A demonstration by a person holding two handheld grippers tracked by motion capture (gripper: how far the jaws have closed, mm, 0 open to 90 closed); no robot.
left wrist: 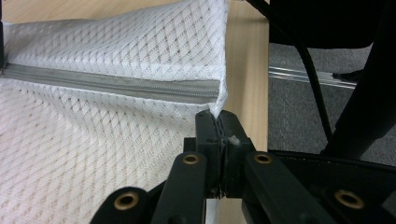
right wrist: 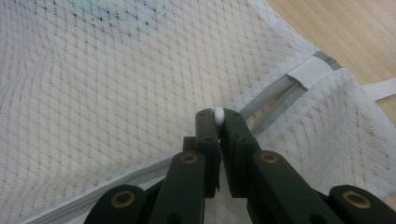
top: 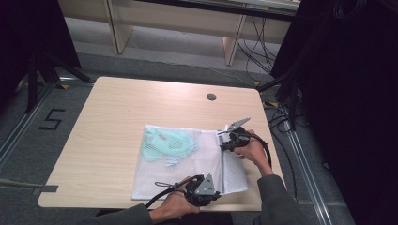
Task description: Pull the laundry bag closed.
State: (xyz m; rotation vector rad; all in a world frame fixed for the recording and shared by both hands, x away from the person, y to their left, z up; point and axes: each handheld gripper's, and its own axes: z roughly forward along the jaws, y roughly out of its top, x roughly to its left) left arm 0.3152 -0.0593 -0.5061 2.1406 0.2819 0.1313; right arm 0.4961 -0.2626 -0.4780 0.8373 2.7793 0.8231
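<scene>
Mesh laundry bag (top: 183, 161) is lying flat on the right half of the wooden table (top: 117, 117), reaching down close to the near edge. There's some pale green clothing (top: 169, 144) showing through the mesh in the upper left part of the bag. A grey zipper (top: 221, 164) is running along the bag's right side, from the far edge toward the near edge.

The left gripper (top: 209, 188) is sitting at the near end of that zipper, and in the left gripper view its jaws are pressed together, pinching the bag's corner (left wrist: 218, 103) right where the zipper (left wrist: 112, 84) ends.

The right gripper (top: 228, 139) is up at the far end of the zipper. In the right gripper view its jaws are clamping a small white zipper pull (right wrist: 218, 114), with the zipper tape (right wrist: 271, 100) running off past a white fabric tab (right wrist: 309, 72). The zipper looks like it's open beyond the pull, though it's hard to be totally sure.
</scene>
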